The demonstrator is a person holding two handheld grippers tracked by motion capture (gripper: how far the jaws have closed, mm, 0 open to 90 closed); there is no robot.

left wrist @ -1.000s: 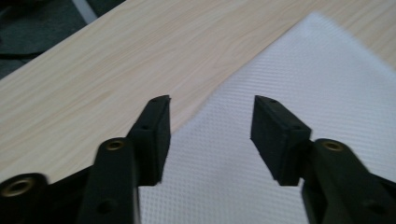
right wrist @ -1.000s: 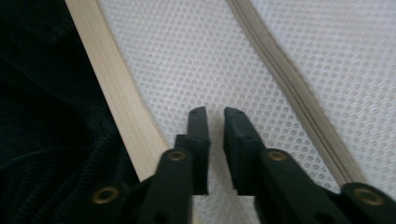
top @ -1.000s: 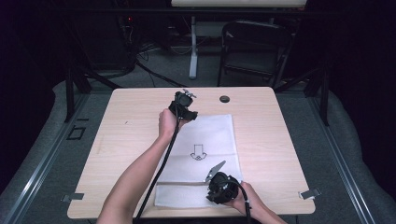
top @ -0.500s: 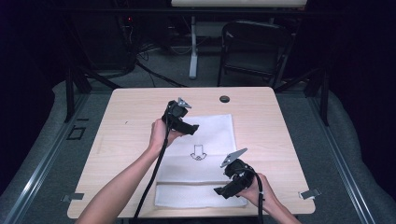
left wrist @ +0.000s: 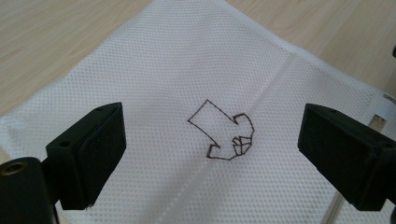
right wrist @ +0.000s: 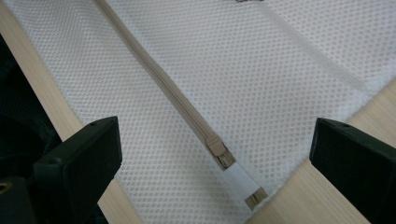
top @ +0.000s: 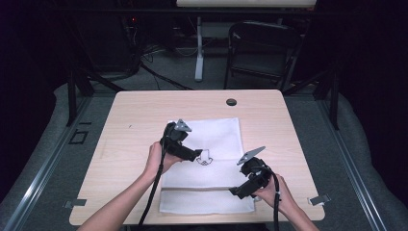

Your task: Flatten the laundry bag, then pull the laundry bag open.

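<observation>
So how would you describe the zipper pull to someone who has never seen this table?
On the light wooden table lies a flat white mesh bag. A beige zipper runs across it near the person's edge. Follow that line to the right end: the zipper pull is the small beige slider there, next to a white tab, the one raised piece on the flat mesh.

I see a white mesh bag dotted with fine holes, a dark outlined arrow emblem, a beige zipper, on the pale woodgrain table

Both tools wide open
</observation>
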